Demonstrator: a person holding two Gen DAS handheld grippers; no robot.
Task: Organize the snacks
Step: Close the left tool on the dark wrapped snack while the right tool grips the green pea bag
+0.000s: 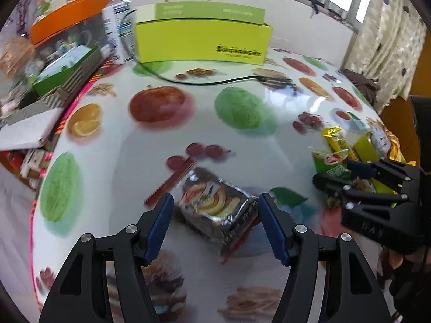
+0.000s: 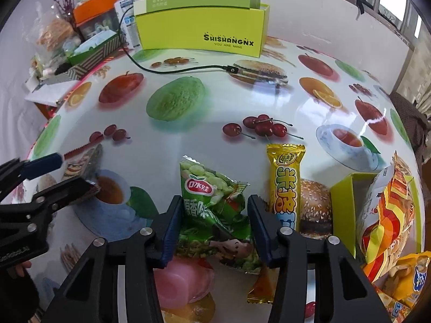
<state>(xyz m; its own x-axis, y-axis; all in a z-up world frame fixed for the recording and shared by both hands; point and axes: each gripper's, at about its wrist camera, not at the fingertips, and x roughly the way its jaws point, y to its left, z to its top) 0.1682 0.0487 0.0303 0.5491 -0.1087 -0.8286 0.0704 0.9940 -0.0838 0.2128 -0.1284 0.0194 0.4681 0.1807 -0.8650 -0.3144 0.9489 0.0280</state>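
green pea snack bag [image 2: 212,204], crinkled, lying on table [image 2: 188,140], is flanked by right tongs [image 2: 214,226]; pad contact cannot be told. dark foil snack pack [image 1: 215,204], blurred, is straddled by left tongs [image 1: 215,223], held wide, no contact. one yellow bar [image 2: 285,185] beside bag. one small yellow box [image 2: 347,204] partly cut off by orange packets [image 2: 388,215].

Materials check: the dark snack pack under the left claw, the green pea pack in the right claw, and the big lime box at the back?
Dark snack pack: likely metallised plastic film; silvery crinkled glare, serrated red seal edge.
Green pea pack: glossy printed plastic film; creases, zigzag-cut seal.
Lime box: looks like matte paperboard; flat panels, sharp folded edges, no glare.
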